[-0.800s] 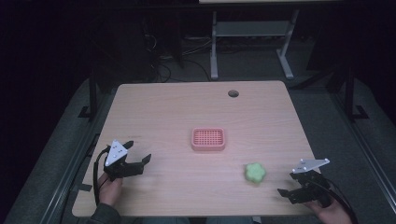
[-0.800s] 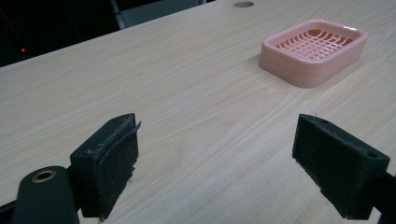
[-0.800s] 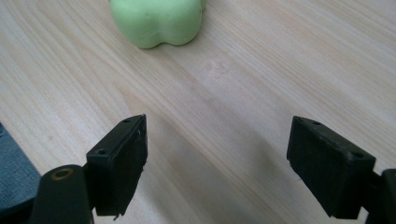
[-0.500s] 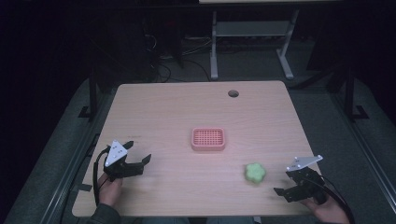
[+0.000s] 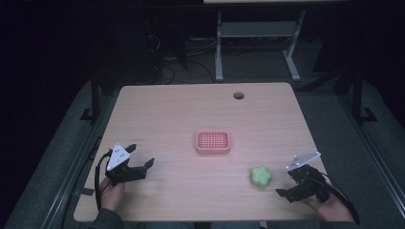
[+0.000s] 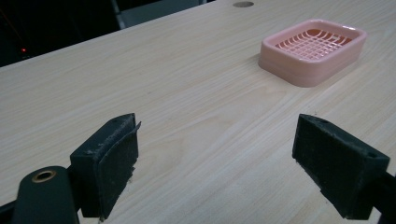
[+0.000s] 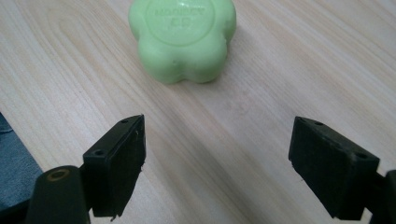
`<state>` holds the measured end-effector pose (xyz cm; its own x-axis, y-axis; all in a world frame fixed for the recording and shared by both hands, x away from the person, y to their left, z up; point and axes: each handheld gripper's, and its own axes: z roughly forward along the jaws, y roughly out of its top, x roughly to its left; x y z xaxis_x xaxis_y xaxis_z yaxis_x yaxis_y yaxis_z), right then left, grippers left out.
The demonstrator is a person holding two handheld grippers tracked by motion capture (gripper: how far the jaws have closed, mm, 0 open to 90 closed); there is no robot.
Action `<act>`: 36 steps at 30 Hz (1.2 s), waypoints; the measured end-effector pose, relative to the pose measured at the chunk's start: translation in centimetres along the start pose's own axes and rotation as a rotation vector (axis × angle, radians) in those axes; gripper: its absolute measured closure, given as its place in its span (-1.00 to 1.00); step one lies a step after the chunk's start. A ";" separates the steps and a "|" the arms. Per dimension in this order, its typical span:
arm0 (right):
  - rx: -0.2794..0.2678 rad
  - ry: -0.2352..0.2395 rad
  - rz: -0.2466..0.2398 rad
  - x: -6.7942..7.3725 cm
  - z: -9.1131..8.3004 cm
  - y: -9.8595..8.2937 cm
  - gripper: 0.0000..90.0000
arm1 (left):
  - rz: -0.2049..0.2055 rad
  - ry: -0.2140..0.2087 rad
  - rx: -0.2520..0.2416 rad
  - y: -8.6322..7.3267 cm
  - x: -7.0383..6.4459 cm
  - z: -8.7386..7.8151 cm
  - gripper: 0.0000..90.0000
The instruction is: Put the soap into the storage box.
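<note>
A green flower-shaped soap (image 5: 261,176) (image 7: 183,39) lies on the wooden table (image 5: 167,119) at the front right. Just right of it my right gripper (image 5: 285,183) (image 7: 217,163) is open, jaws wide apart, the soap a short way ahead of them and untouched. A pink soap dish (image 5: 213,142) (image 6: 313,49) with a grid bottom sits at the table's middle, with nothing in it. At the front left my left gripper (image 5: 141,155) (image 6: 229,168) is open above bare wood, pointing toward the dish, well short of it.
A round cable hole (image 5: 238,95) sits near the table's far edge. Behind the table stands a metal frame (image 5: 258,33) on dark floor with cables. The table's front edge runs close to both hands.
My right gripper has shifted left, closer to the green soap. The left gripper, the dish and the soap have stayed put.
</note>
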<state>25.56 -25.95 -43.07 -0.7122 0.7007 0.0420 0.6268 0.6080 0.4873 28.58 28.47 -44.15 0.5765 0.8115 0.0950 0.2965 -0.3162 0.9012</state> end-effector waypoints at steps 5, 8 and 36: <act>0.014 -0.004 -0.025 0.2 -0.1 1.1 -0.59 | -0.001 0.003 -0.001 0.0 0.1 -0.1 -0.69; 0.021 -0.004 -0.042 0.4 -0.1 1.8 -0.59 | -0.004 0.000 -0.004 0.0 0.1 -0.1 -0.69; 0.126 0.003 -0.185 1.8 2.1 6.9 -0.59 | -0.007 0.000 -0.009 0.0 0.2 -0.2 -0.69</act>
<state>29.29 -19.71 -41.44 -0.8193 0.5723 -0.0354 0.5203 0.7679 0.3737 28.59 28.74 -44.04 0.5745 0.8136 0.0892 0.2931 -0.3063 0.9057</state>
